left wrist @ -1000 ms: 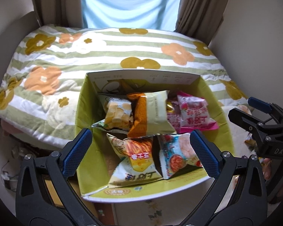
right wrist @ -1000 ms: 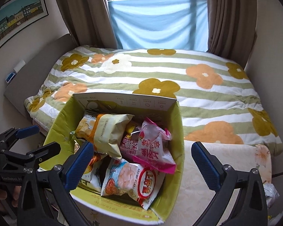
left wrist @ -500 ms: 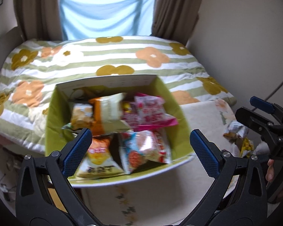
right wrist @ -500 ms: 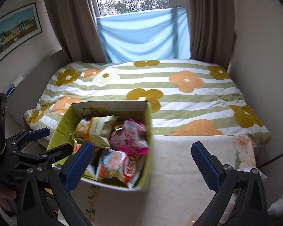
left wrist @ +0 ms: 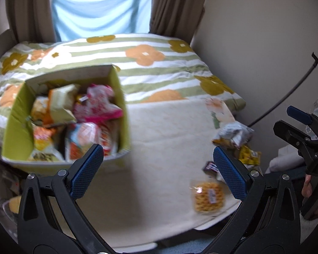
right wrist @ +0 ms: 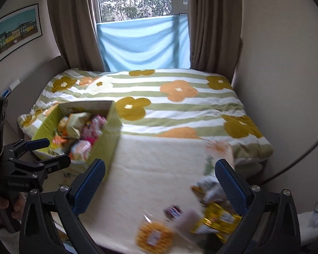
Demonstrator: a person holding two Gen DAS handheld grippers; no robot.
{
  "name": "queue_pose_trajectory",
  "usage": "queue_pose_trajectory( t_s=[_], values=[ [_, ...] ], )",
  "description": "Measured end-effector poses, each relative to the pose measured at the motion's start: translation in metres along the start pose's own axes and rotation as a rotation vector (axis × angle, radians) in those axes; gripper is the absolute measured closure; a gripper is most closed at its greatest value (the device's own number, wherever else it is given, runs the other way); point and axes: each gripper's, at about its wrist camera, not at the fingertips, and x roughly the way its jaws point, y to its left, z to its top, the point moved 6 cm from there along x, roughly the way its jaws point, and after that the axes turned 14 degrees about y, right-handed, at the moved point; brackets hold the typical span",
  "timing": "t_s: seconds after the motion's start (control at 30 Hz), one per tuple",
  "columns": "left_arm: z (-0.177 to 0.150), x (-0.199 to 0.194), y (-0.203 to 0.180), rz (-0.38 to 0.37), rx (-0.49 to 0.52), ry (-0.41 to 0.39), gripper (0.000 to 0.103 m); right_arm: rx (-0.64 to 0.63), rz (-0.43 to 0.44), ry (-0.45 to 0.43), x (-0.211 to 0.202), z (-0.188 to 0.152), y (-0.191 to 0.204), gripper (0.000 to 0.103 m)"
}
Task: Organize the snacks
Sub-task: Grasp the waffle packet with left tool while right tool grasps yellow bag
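Left wrist view first: the left gripper (left wrist: 159,169) has its ribbed blue pads spread wide with nothing between them, hanging over a fuzzy cream blanket (left wrist: 159,148). At about 10 o'clock sits the green cardboard box (left wrist: 17,131), open top, stuffed with crinkly snack bags: a pink packet (left wrist: 99,105), a pale green-and-orange pouch (left wrist: 61,101), an orange bag (left wrist: 41,137) and a white one with red print (left wrist: 84,139). All a bit blurred. Over at 3 to 4 o'clock there's a loose bunch of snacks lying on the blanket near its edge: a shiny silver-grey bag (left wrist: 233,133), a yellow foil packet (left wrist: 249,155), a small dark wrapped bar (left wrist: 211,167), and a clear round pack of golden ring-shaped snacks (left wrist: 208,196). The right gripper (left wrist: 294,124) pokes in at the far right, black plastic frame with a blue tip, fingers apart.

Right wrist view: the right gripper (right wrist: 160,184) is also spread open and empty, above the same cream blanket (right wrist: 154,169). The box (right wrist: 103,146) is at 9 to 10 o'clock, bags heaped inside. The loose pile is at 5 o'clock, smeared by blur: the round golden pack (right wrist: 154,237), the yellow foil packet (right wrist: 218,222), the dark bar (right wrist: 172,210), and the silver bag (right wrist: 207,186) partly behind the right finger. The left gripper (right wrist: 38,150) shows at 9 o'clock, held by a hand (right wrist: 2,207). Behind everything is a quilt (right wrist: 180,105) with green stripes and big flat flowers, brown curtains and a blue cloth (right wrist: 144,42) across the window.
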Motion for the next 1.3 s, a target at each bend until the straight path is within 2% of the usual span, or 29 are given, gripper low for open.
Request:
queue_pose_trajectory(
  t_s=[0.2, 0.47, 0.7, 0.93, 1.1, 1.13, 1.2, 1.3],
  values=[
    [-0.034, 0.030, -0.049, 0.004, -0.035, 0.060, 0.001, -0.014, 0.023, 0.042, 0.005, -0.040, -0.047, 0.000],
    [-0.078, 0.080, -0.097, 0.023, -0.025, 0.177, 0.001, -0.098, 0.065, 0.118, 0.029, -0.083, -0.081, 0.000],
    [-0.107, 0.135, -0.118, 0.015, 0.001, 0.291, 0.001, -0.175, 0.051, 0.172, 0.057, -0.109, -0.104, 0.000],
    [-0.118, 0.185, -0.126, 0.031, -0.002, 0.342, 0.001, -0.206, 0.023, 0.244, 0.095, -0.129, -0.121, 0.000],
    [-0.124, 0.203, -0.127, 0.066, 0.014, 0.358, 0.001, -0.229, -0.006, 0.296, 0.116, -0.140, -0.130, 0.000],
    [-0.125, 0.206, -0.127, 0.071, 0.017, 0.364, 0.002, -0.243, -0.018, 0.303, 0.119, -0.142, -0.131, 0.000],
    [-0.129, 0.212, -0.126, 0.086, 0.021, 0.381, 0.012, -0.269, -0.041, 0.312, 0.123, -0.144, -0.133, 0.000],
    [-0.129, 0.216, -0.128, 0.110, 0.034, 0.384, 0.013, -0.302, -0.056, 0.317, 0.127, -0.146, -0.135, 0.000]
  ],
)
